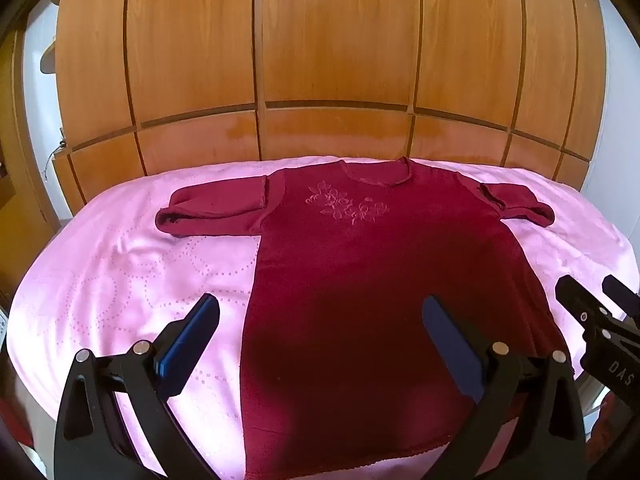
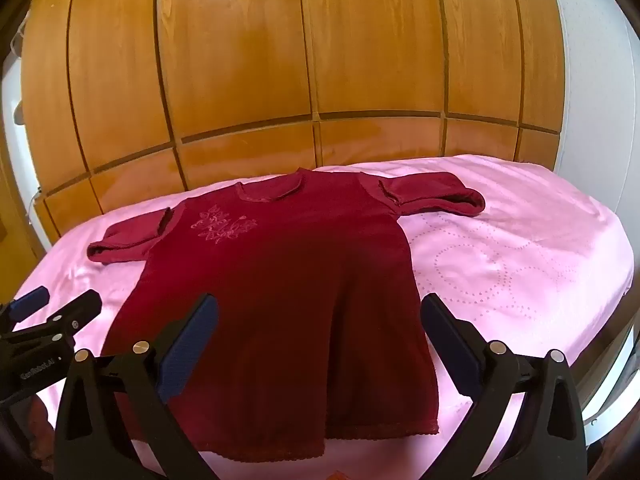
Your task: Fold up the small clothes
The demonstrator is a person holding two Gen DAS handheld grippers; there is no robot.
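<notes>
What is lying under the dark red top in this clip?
The dark red top lies flat on a pink bedspread, which shows all around it. Whatever is beneath the fabric itself is covered. Both grippers, left and right, hang open above it.

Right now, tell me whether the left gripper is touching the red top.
Cannot tell. In the left wrist view the open left gripper has one of its fingers overlapping the red top, but no view shows contact or a gap plainly.
</notes>
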